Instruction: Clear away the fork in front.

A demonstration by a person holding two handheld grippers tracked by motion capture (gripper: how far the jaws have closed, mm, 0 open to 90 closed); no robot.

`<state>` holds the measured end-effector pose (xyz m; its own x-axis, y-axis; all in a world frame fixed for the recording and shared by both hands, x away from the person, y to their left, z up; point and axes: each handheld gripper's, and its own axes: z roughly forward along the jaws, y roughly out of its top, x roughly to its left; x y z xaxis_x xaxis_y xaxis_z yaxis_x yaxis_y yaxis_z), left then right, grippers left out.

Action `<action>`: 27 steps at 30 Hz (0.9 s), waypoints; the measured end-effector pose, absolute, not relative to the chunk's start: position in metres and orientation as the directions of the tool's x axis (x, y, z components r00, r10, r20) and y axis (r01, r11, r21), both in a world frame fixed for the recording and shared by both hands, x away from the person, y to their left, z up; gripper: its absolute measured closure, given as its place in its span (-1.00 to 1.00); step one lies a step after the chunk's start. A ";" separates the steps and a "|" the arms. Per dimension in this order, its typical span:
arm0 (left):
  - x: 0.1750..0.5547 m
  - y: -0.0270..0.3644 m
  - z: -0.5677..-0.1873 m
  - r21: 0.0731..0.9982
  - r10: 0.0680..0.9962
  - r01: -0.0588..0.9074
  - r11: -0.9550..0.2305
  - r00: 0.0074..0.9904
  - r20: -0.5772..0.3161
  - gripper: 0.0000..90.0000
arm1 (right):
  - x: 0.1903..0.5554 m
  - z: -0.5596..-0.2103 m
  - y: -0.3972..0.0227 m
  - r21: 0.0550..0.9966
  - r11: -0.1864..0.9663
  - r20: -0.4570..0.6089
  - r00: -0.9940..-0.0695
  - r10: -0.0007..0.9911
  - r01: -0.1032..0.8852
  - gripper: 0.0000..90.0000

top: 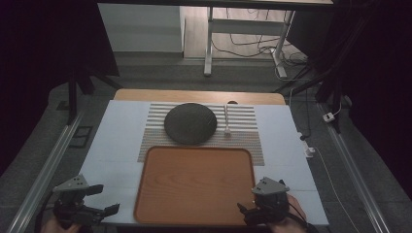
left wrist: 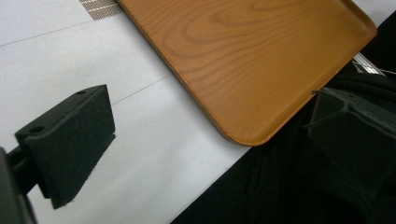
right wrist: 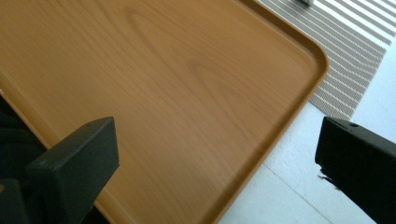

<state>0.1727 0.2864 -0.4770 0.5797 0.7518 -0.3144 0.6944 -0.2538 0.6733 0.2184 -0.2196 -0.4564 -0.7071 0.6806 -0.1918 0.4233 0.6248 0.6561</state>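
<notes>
I hold the left gripper [top: 103,199] and right gripper [top: 246,209] at the counter's [top: 121,126] near edge, jaws apart and empty, flanking the wooden tray [top: 194,182]. Its near rim is cut off in the high view. Beyond it, the small utensil [top: 226,119] beside the dark plate [top: 190,123] is hard to make out.

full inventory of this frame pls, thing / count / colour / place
tray: 1, orange-brown wood grain, near middle of the table, nothing on it
plate: 1, dark grey, round, on the mat beyond the tray
utensil: 1, pale, on the mat right of the plate; type too small to tell
striped mat: 1, grey and white, partly under the tray's far edge
table cover: 1, white, over a wooden table
desk frame: 1, white legs, on the floor behind
left gripper: 1, black, open, near left corner
right gripper: 1, black, open, at the tray's near right corner
</notes>
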 end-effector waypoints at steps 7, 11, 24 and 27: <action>0.173 0.286 -0.477 0.672 0.752 0.696 -0.254 0.578 -0.315 -1.00 | 0.220 -0.459 -0.203 0.626 0.692 -0.260 -0.742 0.619 0.358 -1.00; 0.173 0.286 -0.477 0.671 0.753 0.696 -0.255 0.579 -0.314 -1.00 | 0.222 -0.460 -0.194 0.610 0.721 -0.287 -0.758 0.586 0.327 -1.00; 0.173 0.285 -0.477 0.670 0.754 0.695 -0.259 0.579 -0.309 -1.00 | 0.241 -0.466 -0.169 0.529 0.805 -0.375 -0.777 0.505 0.268 -1.00; 0.173 0.285 -0.477 0.670 0.754 0.694 -0.261 0.580 -0.307 -1.00 | 0.247 -0.470 -0.164 0.504 0.824 -0.402 -0.775 0.488 0.258 -1.00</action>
<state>0.1728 0.2852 -0.4769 0.5801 0.7545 -0.3071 0.6945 -0.2610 0.6705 0.2468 -0.1641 -0.4695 -0.7749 0.4880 -0.4017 0.2579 0.8243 0.5040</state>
